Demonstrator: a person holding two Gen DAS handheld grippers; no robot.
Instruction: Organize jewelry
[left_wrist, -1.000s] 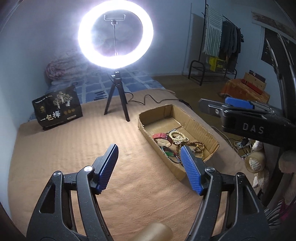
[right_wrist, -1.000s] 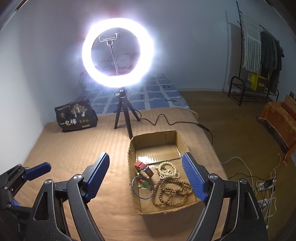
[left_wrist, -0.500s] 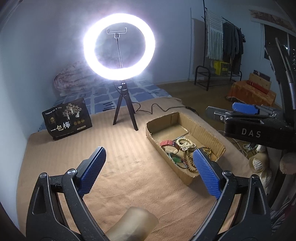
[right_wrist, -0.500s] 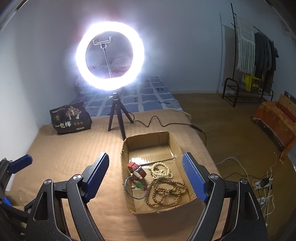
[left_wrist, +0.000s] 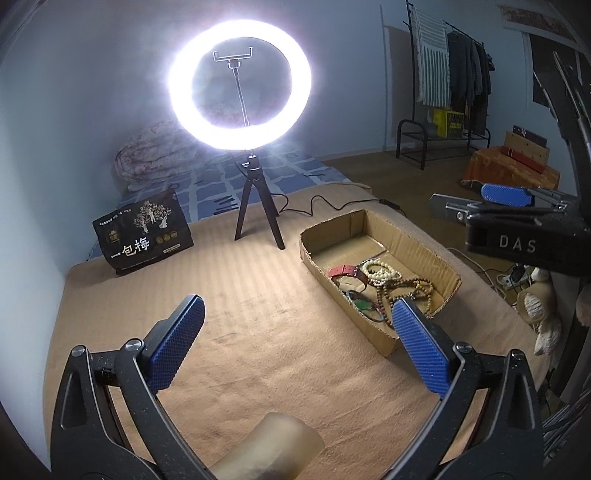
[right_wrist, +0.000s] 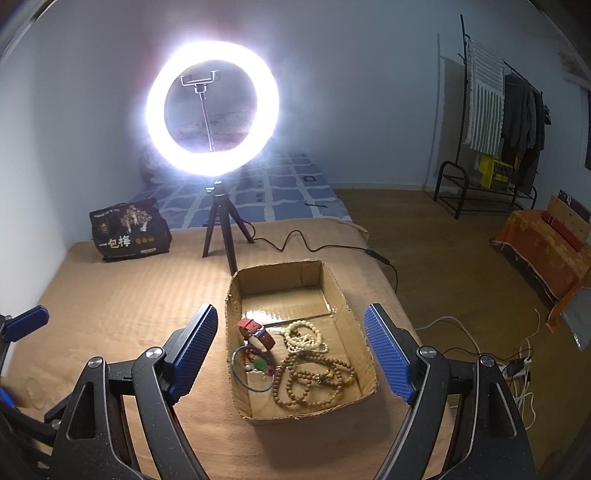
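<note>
A: Where is the jewelry?

B: All inside the cardboard box (right_wrist: 354, 317) on the tan blanket (right_wrist: 122, 295). A red-strap watch (right_wrist: 256, 332) lies at 10 o'clock, pale beads (right_wrist: 304, 334) at 12, brown beads (right_wrist: 314, 376) at 5, a thin bangle (right_wrist: 255, 369) at 8.

A: And the grippers?

B: The right gripper (right_wrist: 291, 350) hovers over the box, spread wide, empty. The left gripper (left_wrist: 295, 336) is spread too, at the box's 9 o'clock.

A: Is it sorted?

B: Everything is boxed, though the strands overlap. Any pick should pinch one strand, lifting slowly.
</note>
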